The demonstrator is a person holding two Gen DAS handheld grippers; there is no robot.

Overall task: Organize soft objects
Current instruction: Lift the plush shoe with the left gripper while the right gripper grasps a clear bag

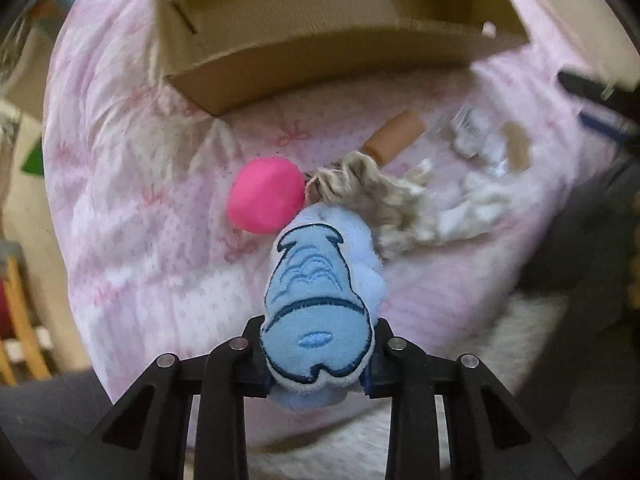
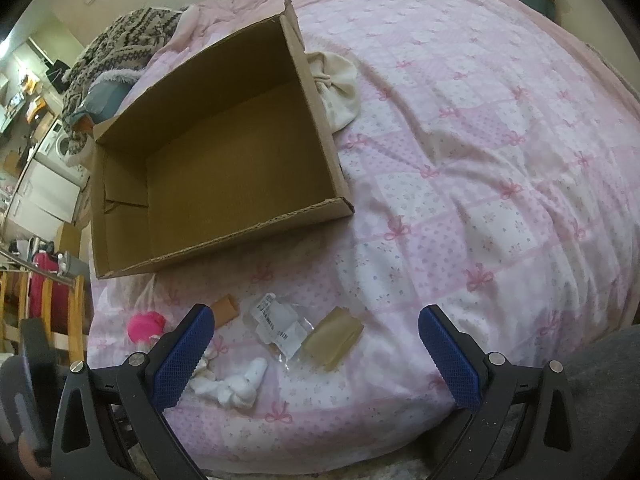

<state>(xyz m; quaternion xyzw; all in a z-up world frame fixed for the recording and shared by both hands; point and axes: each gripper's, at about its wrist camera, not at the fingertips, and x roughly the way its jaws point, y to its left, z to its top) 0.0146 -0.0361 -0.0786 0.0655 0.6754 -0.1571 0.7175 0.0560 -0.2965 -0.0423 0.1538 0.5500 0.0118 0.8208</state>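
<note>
Plush (image 1: 316,312) fills the left wrist view, pinched between the fingers of the left gripper (image 1: 316,364), whose jaws are closed on its lower end. It is pale blue and fuzzy, with a smooth embroidered panel outlined in dark blue stitching. It looks light and squashy, so it should give under the pads rather than slip; a hold across the thick body, as here, seems safer than one on a loose edge. Beyond it on the pink quilt (image 1: 132,200) lie a bright pink ball (image 1: 264,196), just beside the plush's far end, then a beige rope toy (image 1: 360,188), a tan cylinder (image 1: 396,136) and some white scraps (image 1: 476,204). An open cardboard box (image 1: 320,60) sits further off, nothing visible inside it.

Right wrist view: the right gripper (image 2: 316,356) hangs over the quilt's near edge with its blue pads (image 2: 182,356) spread wide and nothing between them. Below it are a knotted white cloth (image 2: 240,384), a crumpled clear wrapper (image 2: 280,320) and a tan pad (image 2: 332,338). The box stands beyond these, bare inside, and a cream bundle (image 2: 336,84) lies against its far wall. The plush does not show in this view.
</note>
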